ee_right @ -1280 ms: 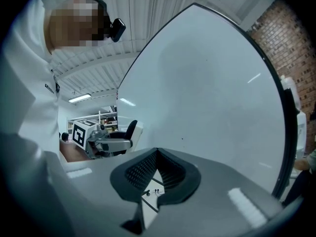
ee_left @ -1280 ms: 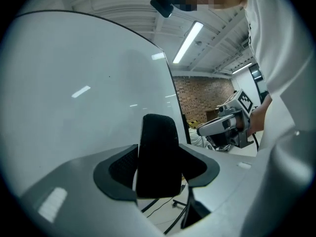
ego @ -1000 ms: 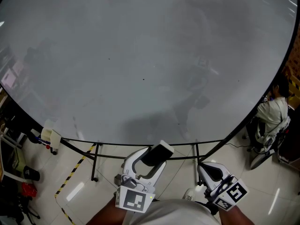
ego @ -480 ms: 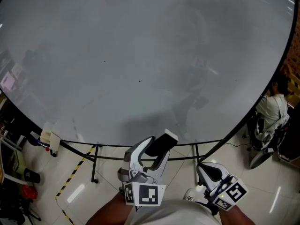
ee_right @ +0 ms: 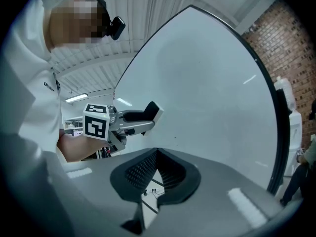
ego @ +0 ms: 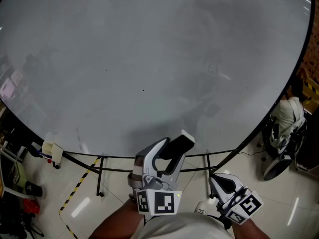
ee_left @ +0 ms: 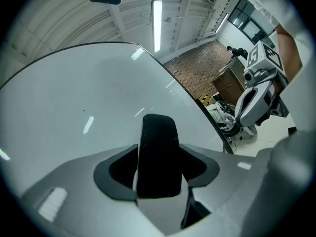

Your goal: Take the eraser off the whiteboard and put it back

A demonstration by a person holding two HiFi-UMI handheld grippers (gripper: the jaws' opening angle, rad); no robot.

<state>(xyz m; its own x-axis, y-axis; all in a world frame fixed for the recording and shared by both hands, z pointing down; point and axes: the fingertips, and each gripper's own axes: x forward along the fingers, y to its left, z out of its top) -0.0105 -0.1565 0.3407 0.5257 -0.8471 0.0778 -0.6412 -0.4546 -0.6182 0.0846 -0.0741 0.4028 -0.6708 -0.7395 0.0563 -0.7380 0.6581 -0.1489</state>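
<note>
A large whiteboard (ego: 149, 59) with a smooth, glossy grey-white face and a thin dark frame fills most of the head view. At its lower left edge hangs a small pale holder (ego: 53, 150). Red and blue bits poke out under it, too small to name.

Near the board's bottom edge, the left gripper (ego: 172, 153) clamps the eraser (ego: 179, 146), a rounded oblong block with a fuzzy black felt face and a white back. Whether the felt touches the board cannot be told.

The right gripper (ego: 219, 180) sits lower, below the board's edge, its ribbed dark pads pressed together on nothing.

Thin black metal legs (ego: 102, 173) show under the board, cut off by the person's arms. Yellow-and-black striped tape (ego: 75, 185) runs across the pale tiled floor.
</note>
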